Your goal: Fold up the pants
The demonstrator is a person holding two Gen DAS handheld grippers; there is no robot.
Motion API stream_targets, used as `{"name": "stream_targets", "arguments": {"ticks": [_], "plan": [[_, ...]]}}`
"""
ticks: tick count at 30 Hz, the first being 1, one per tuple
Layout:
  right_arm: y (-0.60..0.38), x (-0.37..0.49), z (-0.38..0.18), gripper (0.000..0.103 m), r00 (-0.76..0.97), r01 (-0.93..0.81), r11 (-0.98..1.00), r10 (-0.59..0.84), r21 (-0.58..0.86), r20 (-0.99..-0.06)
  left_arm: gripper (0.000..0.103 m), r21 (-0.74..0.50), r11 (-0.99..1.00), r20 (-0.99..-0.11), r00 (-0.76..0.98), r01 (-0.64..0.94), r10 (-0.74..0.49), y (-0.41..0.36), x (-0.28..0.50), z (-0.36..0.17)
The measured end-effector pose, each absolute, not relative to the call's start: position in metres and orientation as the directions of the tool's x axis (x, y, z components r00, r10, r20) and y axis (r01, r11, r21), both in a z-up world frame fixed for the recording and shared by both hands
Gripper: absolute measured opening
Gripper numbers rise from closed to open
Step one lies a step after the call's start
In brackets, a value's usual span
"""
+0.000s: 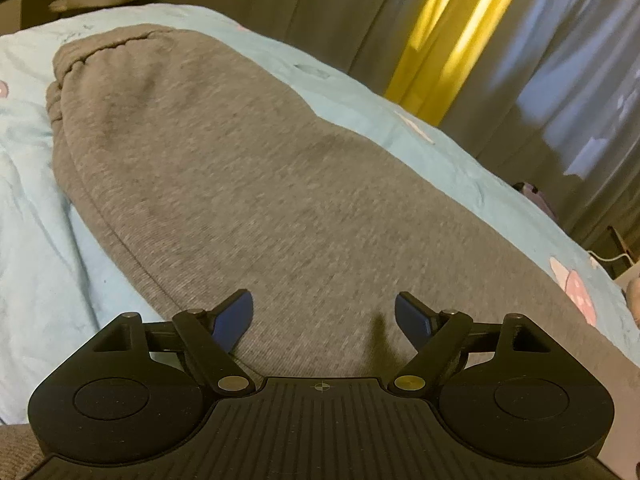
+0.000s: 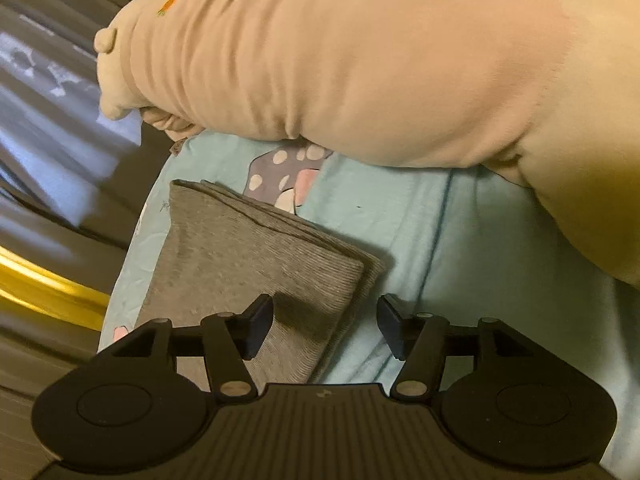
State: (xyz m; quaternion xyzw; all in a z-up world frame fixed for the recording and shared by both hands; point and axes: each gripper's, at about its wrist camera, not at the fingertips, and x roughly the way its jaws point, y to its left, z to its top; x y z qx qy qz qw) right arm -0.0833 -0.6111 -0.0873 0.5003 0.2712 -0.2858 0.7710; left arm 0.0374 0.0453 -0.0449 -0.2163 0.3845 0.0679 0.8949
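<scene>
Over on the left, the left gripper (image 1: 324,312) hangs above the grey pants (image 1: 224,184) with its jaws spread wide and nothing between them, the pants lying lengthwise on the blue bedsheet (image 1: 36,200) with the waistband at the far end. Moving right, the right gripper (image 2: 326,326) is open too, straddling the edge of the stacked leg ends (image 2: 256,264) near the big beige pillow (image 2: 360,72), and a bite here might catch only the top layer and pull the stack askew. The pants' middle is in neither view.
</scene>
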Motion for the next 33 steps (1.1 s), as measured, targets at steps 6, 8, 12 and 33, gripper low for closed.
{"name": "stream_targets", "arguments": {"ticks": [6, 8, 12, 33], "plan": [[-0.600, -0.079, -0.075, 0.012, 0.717, 0.674, 0.443, -0.200, 0.591, -0.668, 0.085, -0.311, 0.903, -0.707, 0.707, -0.297, -0.011, 0.041, 0.036, -0.043], [-0.598, -0.081, -0.071, 0.012, 0.747, 0.644, 0.463, -0.212, 0.609, -0.630, 0.085, -0.325, 0.893, -0.704, 0.710, -0.312, -0.008, 0.045, 0.036, -0.043], [-0.604, -0.080, -0.075, 0.030, 0.761, 0.632, 0.439, -0.196, 0.639, -0.619, 0.085, -0.334, 0.887, -0.706, 0.708, -0.319, -0.011, 0.047, 0.037, -0.044], [-0.595, -0.068, -0.062, 0.009, 0.767, 0.607, 0.529, -0.196, 0.593, -0.610, 0.089, -0.253, 0.921, -0.730, 0.683, -0.296, 0.019, 0.036, 0.042, -0.046]]}}
